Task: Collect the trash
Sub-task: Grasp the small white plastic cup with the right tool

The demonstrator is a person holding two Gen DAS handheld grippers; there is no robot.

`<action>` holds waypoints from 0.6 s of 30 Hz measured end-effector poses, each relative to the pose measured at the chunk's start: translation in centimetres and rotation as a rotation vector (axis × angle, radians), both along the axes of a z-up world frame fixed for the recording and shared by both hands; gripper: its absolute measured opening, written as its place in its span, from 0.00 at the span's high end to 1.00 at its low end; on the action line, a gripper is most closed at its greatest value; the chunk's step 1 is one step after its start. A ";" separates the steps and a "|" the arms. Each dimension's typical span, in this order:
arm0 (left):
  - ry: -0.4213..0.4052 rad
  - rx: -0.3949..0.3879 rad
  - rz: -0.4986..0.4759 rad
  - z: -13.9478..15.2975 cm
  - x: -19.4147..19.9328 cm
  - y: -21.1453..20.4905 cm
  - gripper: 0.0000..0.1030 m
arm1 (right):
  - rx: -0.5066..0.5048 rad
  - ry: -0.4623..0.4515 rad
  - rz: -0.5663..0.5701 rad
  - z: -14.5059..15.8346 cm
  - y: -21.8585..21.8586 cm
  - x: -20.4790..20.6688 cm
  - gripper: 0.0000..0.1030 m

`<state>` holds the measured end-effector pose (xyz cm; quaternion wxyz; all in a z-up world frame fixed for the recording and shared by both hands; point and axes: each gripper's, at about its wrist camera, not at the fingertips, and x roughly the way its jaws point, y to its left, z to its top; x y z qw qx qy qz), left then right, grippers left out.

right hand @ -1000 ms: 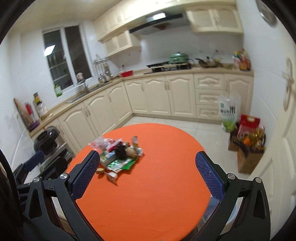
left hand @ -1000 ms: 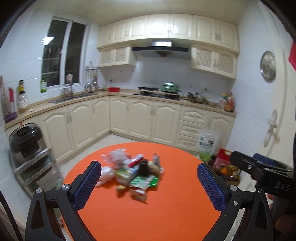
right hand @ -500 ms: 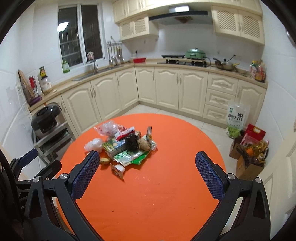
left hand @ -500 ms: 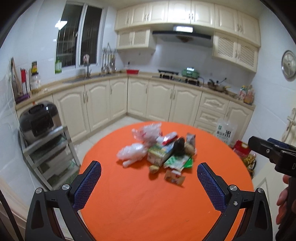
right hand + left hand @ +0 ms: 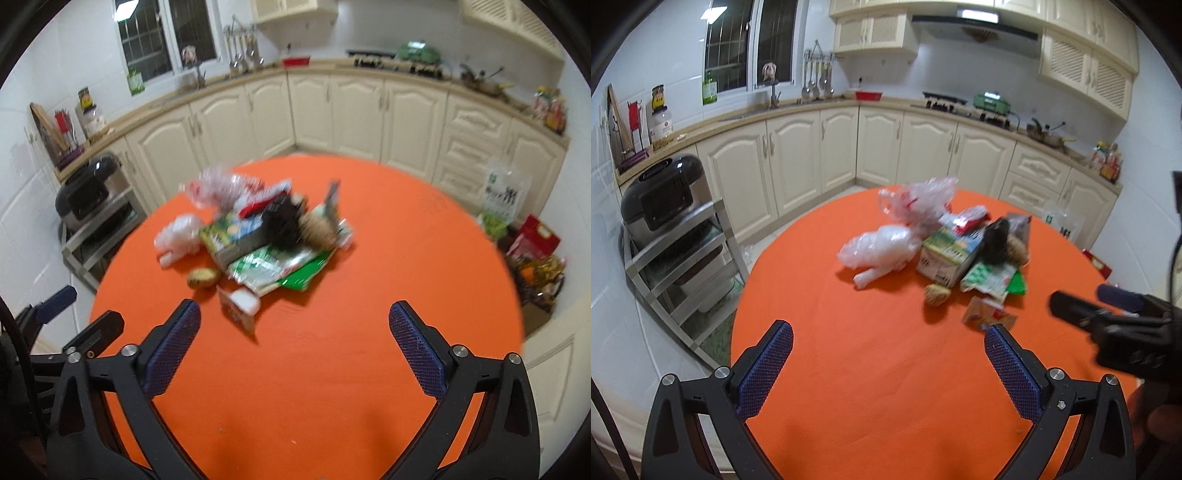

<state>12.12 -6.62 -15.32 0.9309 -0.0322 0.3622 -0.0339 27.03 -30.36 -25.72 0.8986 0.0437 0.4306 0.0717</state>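
A pile of trash [image 5: 945, 251] lies on the round orange table [image 5: 868, 369]: two clear plastic bags [image 5: 882, 247], a green carton [image 5: 945, 254], a black clump [image 5: 995, 240], green wrappers and a small carton [image 5: 988, 314]. My left gripper [image 5: 888, 332] is open over bare cloth, short of the pile. My right gripper [image 5: 295, 310] is wide, its jaws closing with nothing between them. The small carton [image 5: 240, 308] lies just beyond its left finger, at the near edge of the pile [image 5: 266, 240]. A brown lump [image 5: 203, 277] sits left of that carton.
A steel rack with a black cooker [image 5: 661, 199] stands left of the table. A white bag [image 5: 506, 195] and a red box [image 5: 535, 236] sit on the floor at the right. Cream cabinets line the far walls.
Both grippers have come down and forward toward the table, so the pile looks bigger and nearer. The right gripper's jaws have narrowed slightly.
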 end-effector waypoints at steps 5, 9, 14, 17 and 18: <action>0.035 0.019 0.003 -0.3 3.2 -0.5 0.01 | -0.009 0.075 0.045 -3.6 2.4 2.1 0.19; 0.059 0.026 0.005 -0.8 5.6 -0.7 0.01 | 0.001 0.095 0.080 -4.8 3.7 3.0 0.25; 0.080 0.045 0.009 -1.2 8.4 -1.1 0.02 | -0.023 0.086 0.092 -5.4 4.2 3.5 0.54; 0.085 0.035 -0.006 -1.7 9.4 -1.6 0.02 | -0.027 0.078 0.121 -5.2 4.2 3.3 0.68; 0.086 0.033 -0.013 -1.8 9.9 -1.8 0.02 | -0.020 0.077 0.129 -5.2 4.1 3.4 0.78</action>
